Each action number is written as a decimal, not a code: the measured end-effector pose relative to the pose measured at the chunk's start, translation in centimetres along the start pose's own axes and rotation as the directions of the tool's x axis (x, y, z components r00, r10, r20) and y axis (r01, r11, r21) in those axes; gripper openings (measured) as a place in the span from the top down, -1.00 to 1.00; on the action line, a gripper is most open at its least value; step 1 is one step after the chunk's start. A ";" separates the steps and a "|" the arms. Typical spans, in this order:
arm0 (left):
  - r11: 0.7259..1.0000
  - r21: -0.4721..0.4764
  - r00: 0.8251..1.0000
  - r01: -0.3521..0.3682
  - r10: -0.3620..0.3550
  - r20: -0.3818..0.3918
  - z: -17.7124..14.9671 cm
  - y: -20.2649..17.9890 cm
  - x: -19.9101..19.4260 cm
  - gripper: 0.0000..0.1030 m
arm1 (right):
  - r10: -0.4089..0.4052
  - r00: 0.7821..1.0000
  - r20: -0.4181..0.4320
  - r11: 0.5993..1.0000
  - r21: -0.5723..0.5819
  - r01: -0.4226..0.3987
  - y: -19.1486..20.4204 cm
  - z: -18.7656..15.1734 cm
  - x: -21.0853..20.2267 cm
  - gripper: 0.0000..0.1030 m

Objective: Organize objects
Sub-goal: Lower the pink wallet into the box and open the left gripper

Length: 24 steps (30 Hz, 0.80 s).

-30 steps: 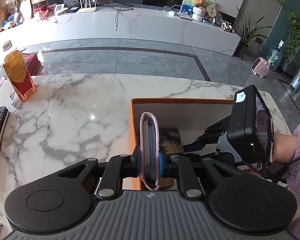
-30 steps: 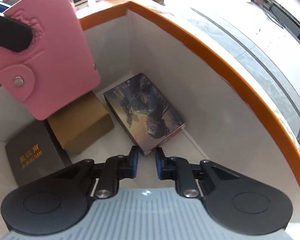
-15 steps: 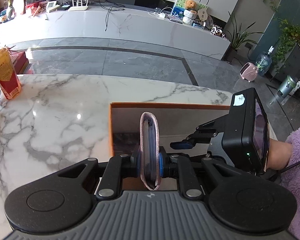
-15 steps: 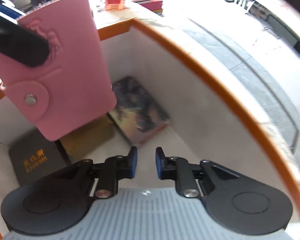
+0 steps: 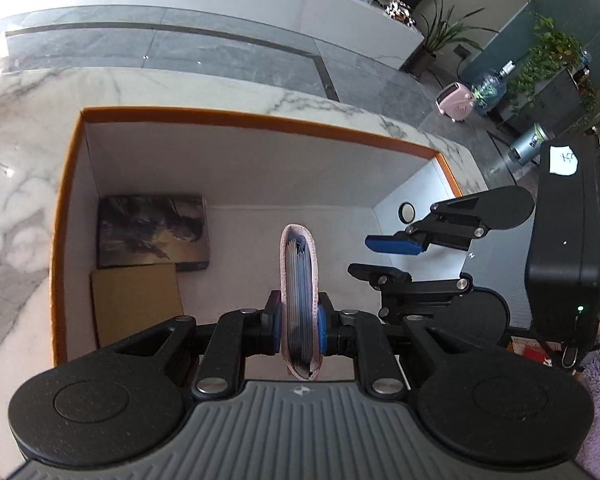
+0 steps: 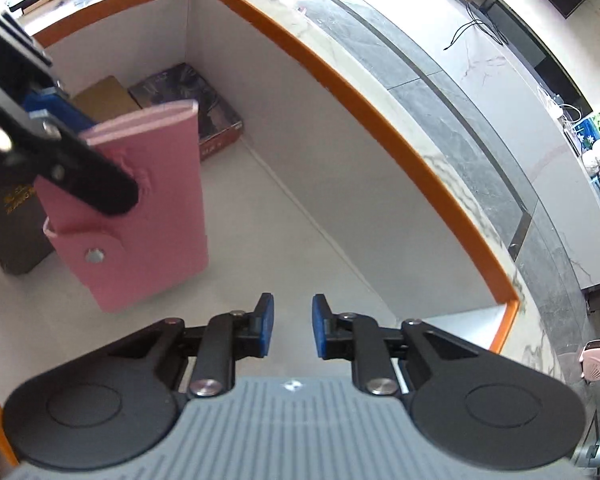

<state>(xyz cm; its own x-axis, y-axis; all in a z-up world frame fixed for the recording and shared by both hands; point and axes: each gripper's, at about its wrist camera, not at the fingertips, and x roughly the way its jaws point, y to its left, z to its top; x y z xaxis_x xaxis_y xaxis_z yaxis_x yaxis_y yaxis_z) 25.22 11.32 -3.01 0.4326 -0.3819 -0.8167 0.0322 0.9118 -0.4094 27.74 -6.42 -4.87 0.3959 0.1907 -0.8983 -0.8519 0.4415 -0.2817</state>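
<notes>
The white marble tabletop (image 5: 16,216) bears a large orange-rimmed, white-walled cardboard box (image 5: 260,120), and the step in hand looks like lowering one more item into it. Already lying on its floor, seen from the left wrist view, are a dark box printed with a painted figure (image 5: 152,230) at about ten o'clock and a plain tan cardboard box (image 5: 136,300) touching it at about nine; the right wrist view also shows a dark grey box with gold lettering (image 6: 16,224) at about nine o'clock.

The left gripper (image 5: 299,326) has its jaws pressed tight on a pink snap-button card wallet (image 5: 299,276), held on edge above the bare middle of the box floor (whether its lower edge touches the floor cannot be told). The right gripper (image 6: 292,330) holds nothing; its jaws have just been opening a little, with a narrow gap and only bare floor between them, and it hangs at about three o'clock of the wallet.

Next, by my judgement, the wallet should go down onto the free floor right of the tan box, then be released, with the empty gripper kept clear of it.
</notes>
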 end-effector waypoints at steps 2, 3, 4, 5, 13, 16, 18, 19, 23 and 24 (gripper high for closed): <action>1.000 0.006 1.000 0.020 -0.020 -0.022 -0.1 -0.1 0.3 0.62 | 0.017 1.000 0.007 1.000 0.007 -0.017 -0.7 -1.6 -0.7 0.52; 1.000 -0.002 0.999 0.018 -0.018 -0.027 -0.3 -0.2 0.5 0.62 | 0.022 1.000 0.010 1.000 0.007 -0.022 -0.7 -2.4 -0.9 0.50; 1.000 -0.013 1.000 0.005 -0.005 -0.030 -0.3 -0.2 0.7 0.62 | 0.022 1.000 0.013 1.000 0.004 -0.022 -1.4 0.1 -0.3 0.44; 1.000 -0.025 1.000 -0.013 0.012 -0.025 -0.4 -0.1 0.9 0.61 | 0.019 1.000 0.016 1.000 0.002 -0.019 -1.6 1.9 0.1 0.42; 0.993 -0.071 0.995 -0.089 0.092 0.032 0.9 0.4 0.4 0.10 | 0.089 0.996 0.022 0.996 -0.017 -0.089 -0.8 4.3 0.5 0.29; 0.993 -0.069 0.993 -0.097 0.101 0.052 1.1 0.4 -0.4 0.09 | 0.125 0.992 0.028 0.992 -0.012 -0.124 -0.5 4.4 1.0 0.16; 0.991 -0.078 0.991 -0.107 0.113 0.073 1.1 0.6 -1.2 0.09 | 0.163 0.986 0.031 0.987 0.005 -0.163 -0.4 4.5 0.9 0.02; 0.990 -0.076 0.989 -0.116 0.122 0.083 1.1 0.6 -1.6 0.09 | 0.180 0.983 0.034 0.983 0.013 -0.181 -0.3 4.6 0.9 -0.09; 0.986 -0.066 0.980 -0.156 0.163 0.115 0.9 0.7 -3.1 0.09 | 0.227 0.972 0.054 0.974 0.006 -0.227 0.3 5.1 1.1 -0.35; 0.984 -0.065 0.978 -0.163 0.170 0.120 0.8 0.8 -3.5 0.09 | 0.232 0.971 0.052 0.973 -0.004 -0.232 0.5 5.2 1.3 -0.37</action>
<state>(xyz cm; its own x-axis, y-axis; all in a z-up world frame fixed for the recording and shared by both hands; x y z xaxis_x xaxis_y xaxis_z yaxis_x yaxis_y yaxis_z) 24.43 13.52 -0.20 0.5370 -0.2004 -0.8195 -0.0975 0.9501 -0.2962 29.61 -1.35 -4.42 0.2050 0.3332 -0.9203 -0.9217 0.3821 -0.0670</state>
